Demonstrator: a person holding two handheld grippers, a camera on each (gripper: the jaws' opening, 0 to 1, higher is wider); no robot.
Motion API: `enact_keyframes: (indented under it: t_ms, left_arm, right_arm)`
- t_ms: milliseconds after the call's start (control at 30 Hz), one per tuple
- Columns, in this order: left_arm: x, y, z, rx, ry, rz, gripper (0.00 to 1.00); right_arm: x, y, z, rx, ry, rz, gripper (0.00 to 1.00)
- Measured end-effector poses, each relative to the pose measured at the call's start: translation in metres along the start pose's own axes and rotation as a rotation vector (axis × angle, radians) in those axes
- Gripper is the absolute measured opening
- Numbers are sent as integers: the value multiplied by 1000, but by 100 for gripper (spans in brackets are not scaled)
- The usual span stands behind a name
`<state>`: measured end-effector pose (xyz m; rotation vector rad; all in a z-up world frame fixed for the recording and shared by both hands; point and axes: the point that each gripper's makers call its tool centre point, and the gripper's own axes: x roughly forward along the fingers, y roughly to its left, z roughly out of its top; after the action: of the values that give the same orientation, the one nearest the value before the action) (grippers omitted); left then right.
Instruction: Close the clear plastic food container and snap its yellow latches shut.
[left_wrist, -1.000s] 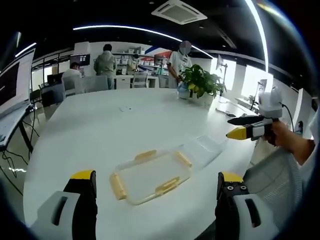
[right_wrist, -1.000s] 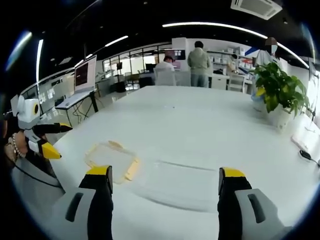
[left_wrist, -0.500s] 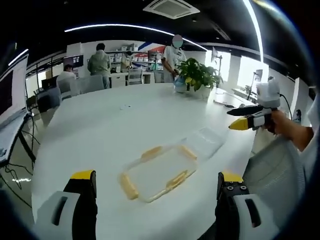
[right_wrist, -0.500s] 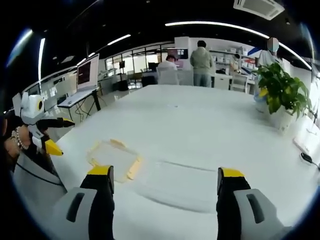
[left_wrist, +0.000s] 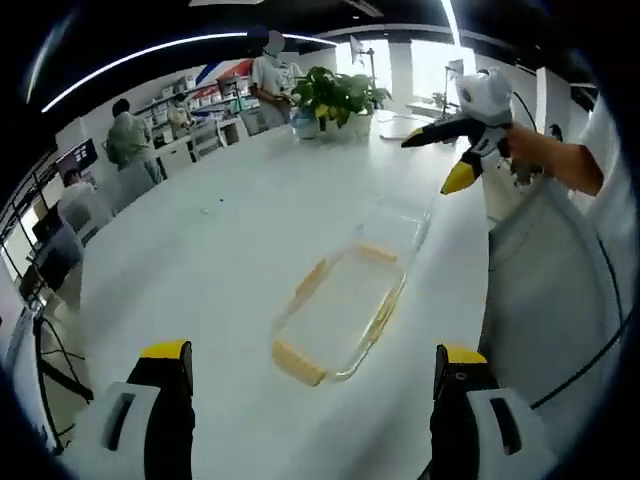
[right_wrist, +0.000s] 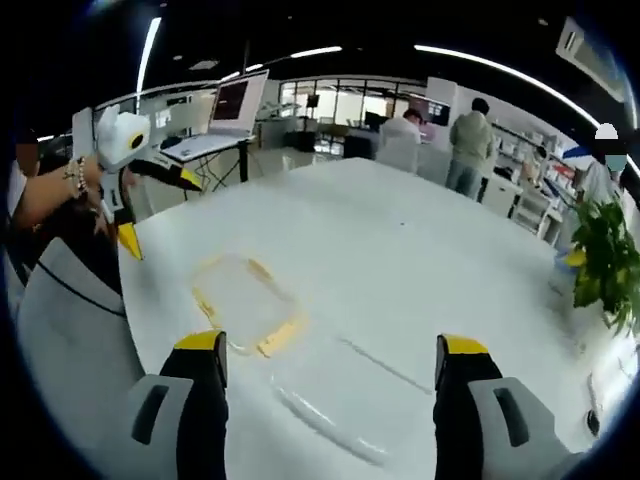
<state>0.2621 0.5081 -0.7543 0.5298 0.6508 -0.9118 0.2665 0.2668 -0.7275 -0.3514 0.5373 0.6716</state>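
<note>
Starting from the biggest thing: the large white oval table (left_wrist: 200, 260) carries everything, with a green potted plant (left_wrist: 335, 95) at its far end and people standing at desks beyond. On the table near your edge lie two clear plastic pieces side by side, apart from each other: the clear rectangular piece with yellow latches on its rim (left_wrist: 340, 315), and the plain clear rectangular piece (right_wrist: 335, 395), latchless as far as I can tell. Which is lid and which is base I cannot tell for sure; the container is open, nothing closed yet.

Your left gripper (left_wrist: 312, 375) hangs above the latched piece, fingers (left_wrist: 168, 365) spread wide and empty. Your right gripper (right_wrist: 330, 365) hangs above the plain piece, fingers (right_wrist: 458, 360) spread wide too, holding nothing. In the left gripper view the right gripper sits off near the table edge, clear of both pieces.

Handling, as a guess: thin clear plastic, light, fairly stiff but slippery, likely to skate on the smooth table when pushed. Take the loose piece by a long rim, not the flat middle. Pin the other piece down while seating it. Press each yellow latch (left_wrist: 298, 362) at its outer flap; hinges may be brittle.
</note>
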Motion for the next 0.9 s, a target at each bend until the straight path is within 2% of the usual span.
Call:
enact_keyframes:
  t_ms: [100,167,300,367,500,633,733,900]
  left_arm:
    - [5,-2,-1,64,21,-59,99]
    - [7,-2,0,119,31,-98,99]
    - [12,2,-1,160,60,-160,99]
    - [15,4,-6,193,110,-197,96]
    - [25,8,-23,271,217,-252,84]
    - [36,8,-27,310,243,-271,83]
    - [45,9,-33,316,277,-301,79]
    - [58,9,-38,311,300,-332,76]
  right_arm:
    - [7,9,6,-68,6,65,83]
    - [13,19,10,-163,27,144,82]
    - [25,37,13,-312,83,271,79]
    - [31,42,13,-352,106,312,77]
    - [47,49,16,-431,145,382,75]
    - [60,55,8,-499,202,437,72]
    - [72,59,-1,-510,246,473,68]
    - [87,62,-15,-515,299,510,68]
